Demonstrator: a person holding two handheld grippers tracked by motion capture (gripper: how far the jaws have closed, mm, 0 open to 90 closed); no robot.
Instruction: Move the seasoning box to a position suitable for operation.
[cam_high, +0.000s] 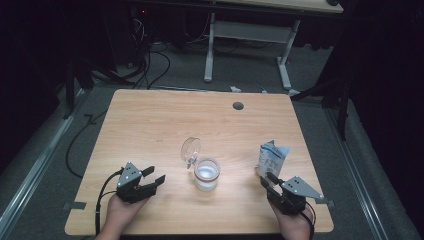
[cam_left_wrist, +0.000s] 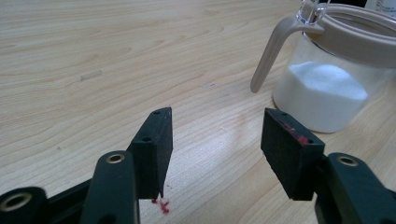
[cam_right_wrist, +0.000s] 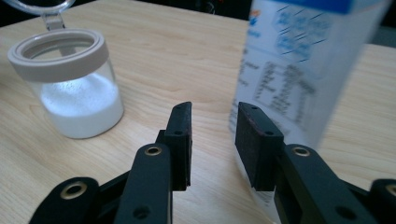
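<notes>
Left hand-held gripper (cam_high: 152, 176) rests on the desk (cam_high: 150, 120) with its jaws apart and nothing between them. It points at the little clear jar (cam_high: 206, 174) in the middle of the desk. The jar has white powder in it, and its round lid (cam_high: 190, 148) is flipped up at the back. Right hand-held gripper (cam_high: 268, 179) sits just beside the blue and white paper bag (cam_high: 272, 157), which stands upright near the right edge. Its jaws are apart too, with nothing in between, and the bag is just off to one side.
</notes>
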